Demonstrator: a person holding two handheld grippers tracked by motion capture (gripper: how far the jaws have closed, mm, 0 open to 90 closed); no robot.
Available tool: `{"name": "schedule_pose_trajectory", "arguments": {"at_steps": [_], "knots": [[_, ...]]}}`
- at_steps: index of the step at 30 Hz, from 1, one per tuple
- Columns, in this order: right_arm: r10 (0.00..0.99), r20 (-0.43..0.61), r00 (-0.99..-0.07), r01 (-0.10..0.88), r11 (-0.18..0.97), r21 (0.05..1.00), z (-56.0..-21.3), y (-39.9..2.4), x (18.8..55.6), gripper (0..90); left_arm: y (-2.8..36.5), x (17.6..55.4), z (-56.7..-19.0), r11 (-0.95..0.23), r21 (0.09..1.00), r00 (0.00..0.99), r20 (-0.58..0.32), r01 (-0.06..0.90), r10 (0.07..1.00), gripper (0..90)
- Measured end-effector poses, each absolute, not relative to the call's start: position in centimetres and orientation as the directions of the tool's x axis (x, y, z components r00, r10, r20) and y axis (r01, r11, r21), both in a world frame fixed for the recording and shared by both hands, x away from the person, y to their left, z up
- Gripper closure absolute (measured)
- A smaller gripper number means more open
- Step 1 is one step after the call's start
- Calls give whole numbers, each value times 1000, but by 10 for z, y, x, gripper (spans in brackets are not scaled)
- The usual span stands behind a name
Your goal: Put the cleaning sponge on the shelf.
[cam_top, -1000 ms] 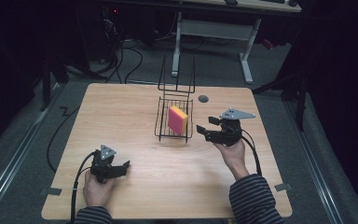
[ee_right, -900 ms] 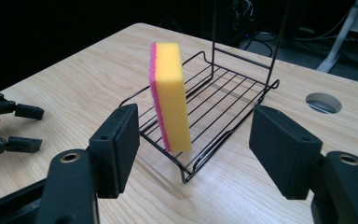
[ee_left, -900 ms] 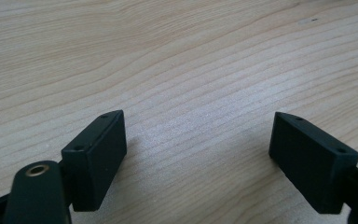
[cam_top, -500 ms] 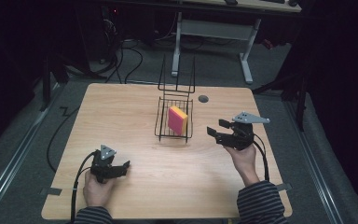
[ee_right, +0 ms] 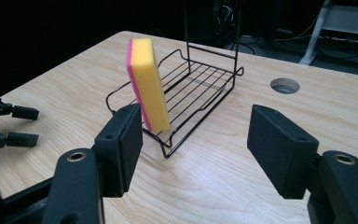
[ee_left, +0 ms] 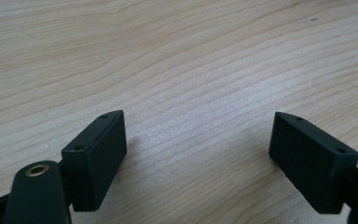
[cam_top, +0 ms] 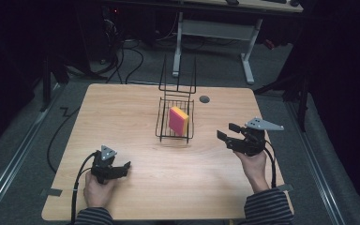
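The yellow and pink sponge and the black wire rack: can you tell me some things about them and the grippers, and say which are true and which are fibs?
1. The yellow and pink sponge stands on edge in the black wire rack. True.
2. The right gripper is squeezing the sponge. False: its jaws are open, apart from the sponge.
3. The left gripper is open with bare wood between its jaws. True.
4. The rack sits on the floor. False: it sits on the wooden table.
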State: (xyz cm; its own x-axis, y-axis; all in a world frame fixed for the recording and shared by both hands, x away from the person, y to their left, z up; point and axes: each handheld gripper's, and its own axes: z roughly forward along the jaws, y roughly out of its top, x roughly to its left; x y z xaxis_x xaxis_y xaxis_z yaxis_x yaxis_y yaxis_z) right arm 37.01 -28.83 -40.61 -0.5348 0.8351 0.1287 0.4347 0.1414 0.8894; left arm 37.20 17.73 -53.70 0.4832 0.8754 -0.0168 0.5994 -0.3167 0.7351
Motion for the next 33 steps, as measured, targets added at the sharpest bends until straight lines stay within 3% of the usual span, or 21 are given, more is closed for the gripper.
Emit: {"name": "schedule_pose_trajectory", "arguments": {"at_steps": [33], "knots": [[881, 177, -440, 423, 29, 906, -431, -339, 335, 385, 177, 372, -537, -317, 735, 483, -16, 599, 876, 194]]}}
